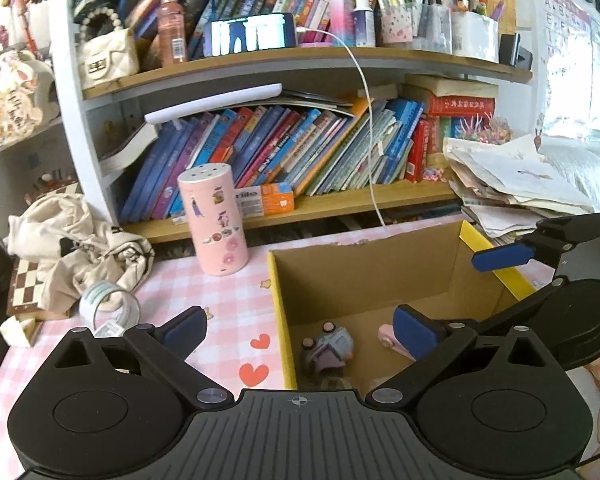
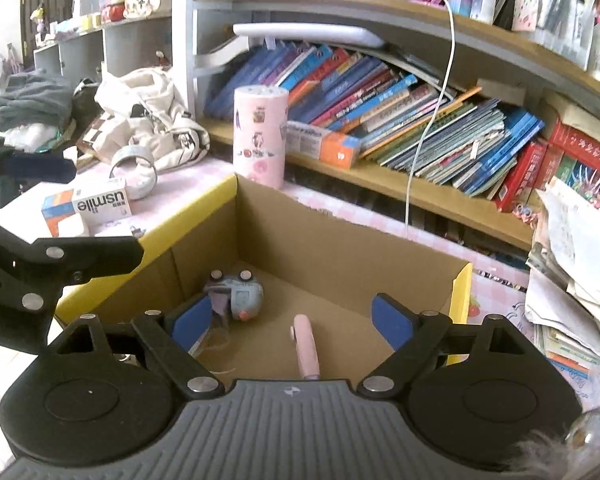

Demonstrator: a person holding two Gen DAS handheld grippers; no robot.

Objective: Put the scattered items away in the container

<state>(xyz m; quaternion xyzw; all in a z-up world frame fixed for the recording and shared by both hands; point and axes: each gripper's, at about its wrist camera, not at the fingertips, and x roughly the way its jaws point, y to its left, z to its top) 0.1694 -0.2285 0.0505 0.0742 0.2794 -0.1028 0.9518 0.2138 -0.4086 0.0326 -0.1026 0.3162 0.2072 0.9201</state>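
Open cardboard box (image 1: 364, 276) with yellow outer sides, standing on the pink checked tablecloth (image 1: 236, 300), used here as the landmark. Inside the box, on its floor: a small grey-blue toy car (image 2: 238, 294) lying tipped over near the left wall, and a pink elongated item (image 2: 306, 346) just beside it, more to the middle; exact kind of the pink item not clear.

Left gripper (image 1: 300, 330) wide open, holding nothing, one blue pad outside the left wall of the box above the tablecloth, the other pad inside the box. Right gripper (image 2: 292, 318) also wide open and empty, both pads over the inside of the box, above the two items, not touching them.

Behind the box, near its far left corner: an upright pink cylinder with stickers (image 1: 219, 220). Left of the box: a roll of tape (image 1: 110, 304) standing on its edge, and a white and orange usmile carton (image 2: 88, 208). Farther left: a crumpled cream cloth bag (image 1: 76, 248). Behind the box: a shelf with leaning books (image 1: 300, 148) and a white cable (image 1: 366, 120) hanging down toward the back wall of the box. Right of the box: a pile of papers (image 1: 516, 188).
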